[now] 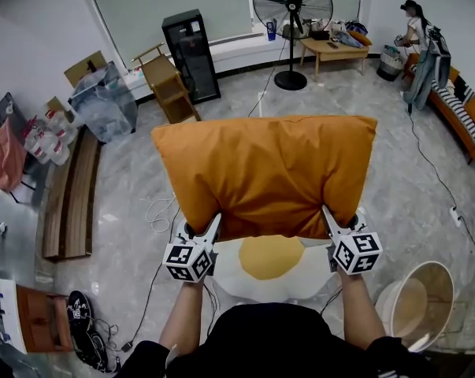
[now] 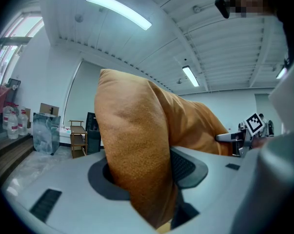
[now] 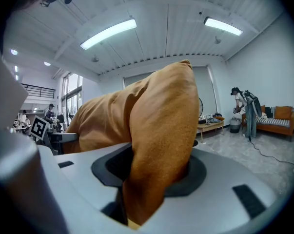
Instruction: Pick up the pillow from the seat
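Holding the orange pillow [image 1: 265, 172] up in front of the person, both grippers grip it along its lower edge, one near each bottom corner. The left gripper [image 1: 208, 231] has its jaws clenched on the fabric at the lower left. In the left gripper view a thick fold of orange cloth is squeezed between the two dark pads and bulges out above them. The right gripper [image 1: 332, 223] grasps the lower right corner in the same way, and the right gripper view shows a bunched fold pinched between its jaws. Each gripper view also catches the other gripper at the far side of the pillow, with its marker cube showing.

The pillow stands nearly upright in the air, broad side toward the head camera, its top edge farthest from the person. It is clear of the seat [image 1: 229, 278], which lies below and just behind its lower edge, between the two grippers. The seat carries a white pad with a round yellow middle.

Beyond the pillow the grey tiled floor [image 1: 426, 187] stretches to a standing fan [image 1: 292, 6], a black cabinet [image 1: 191, 53] and a small wooden shelf [image 1: 170, 85]. A low table [image 1: 335, 50] stands right of the fan, and a person [image 1: 417, 22] stands near an orange sofa [image 1: 465, 113]. A round pale tub [image 1: 418, 302] sits on the floor near the person's right arm.
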`<state>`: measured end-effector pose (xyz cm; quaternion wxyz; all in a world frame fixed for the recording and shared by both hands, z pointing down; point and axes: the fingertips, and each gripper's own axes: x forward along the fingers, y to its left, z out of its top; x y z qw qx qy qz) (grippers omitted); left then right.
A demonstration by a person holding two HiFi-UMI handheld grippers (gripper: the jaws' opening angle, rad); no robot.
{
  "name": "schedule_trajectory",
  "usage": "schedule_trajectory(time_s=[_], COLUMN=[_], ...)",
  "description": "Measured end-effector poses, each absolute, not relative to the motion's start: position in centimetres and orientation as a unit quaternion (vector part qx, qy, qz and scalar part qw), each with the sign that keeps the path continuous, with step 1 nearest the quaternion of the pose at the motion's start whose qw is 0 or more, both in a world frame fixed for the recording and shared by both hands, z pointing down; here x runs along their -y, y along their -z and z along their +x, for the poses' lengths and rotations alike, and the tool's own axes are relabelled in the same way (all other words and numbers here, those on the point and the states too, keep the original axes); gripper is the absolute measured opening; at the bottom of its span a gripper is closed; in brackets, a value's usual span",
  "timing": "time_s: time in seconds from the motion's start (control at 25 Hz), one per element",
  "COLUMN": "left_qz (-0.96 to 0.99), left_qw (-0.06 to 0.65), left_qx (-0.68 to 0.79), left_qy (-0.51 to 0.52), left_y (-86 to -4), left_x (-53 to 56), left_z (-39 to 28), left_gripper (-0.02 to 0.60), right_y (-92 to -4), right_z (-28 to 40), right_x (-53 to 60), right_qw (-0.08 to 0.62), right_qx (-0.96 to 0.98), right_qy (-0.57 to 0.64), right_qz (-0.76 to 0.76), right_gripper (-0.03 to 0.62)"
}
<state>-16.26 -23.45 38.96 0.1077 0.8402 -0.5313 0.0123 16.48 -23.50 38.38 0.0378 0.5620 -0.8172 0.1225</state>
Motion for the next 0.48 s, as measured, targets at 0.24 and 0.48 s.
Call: schedule_trajectory(time_s=[0.24, 0.48], left_qz=[0.84, 0.841], left_qw=[0.112, 0.115], left_qx=[0.531, 0.529], left_qy=[-0.01, -0.013], left_y=[-39.19, -39.29], left_x=[23.09, 23.06], left_z=[-16.49, -15.9], left_gripper=[0.236, 0.238], right_y=[-38.39, -38.56], right_z=[16.23, 16.82], right_x=[23.3, 23.15], right_qw=[0.04, 0.042], right_qx=[0.818, 0.818], right_qy=[-0.122, -0.128], right_qz=[0.56, 0.559], right_gripper=[0.19, 0.192])
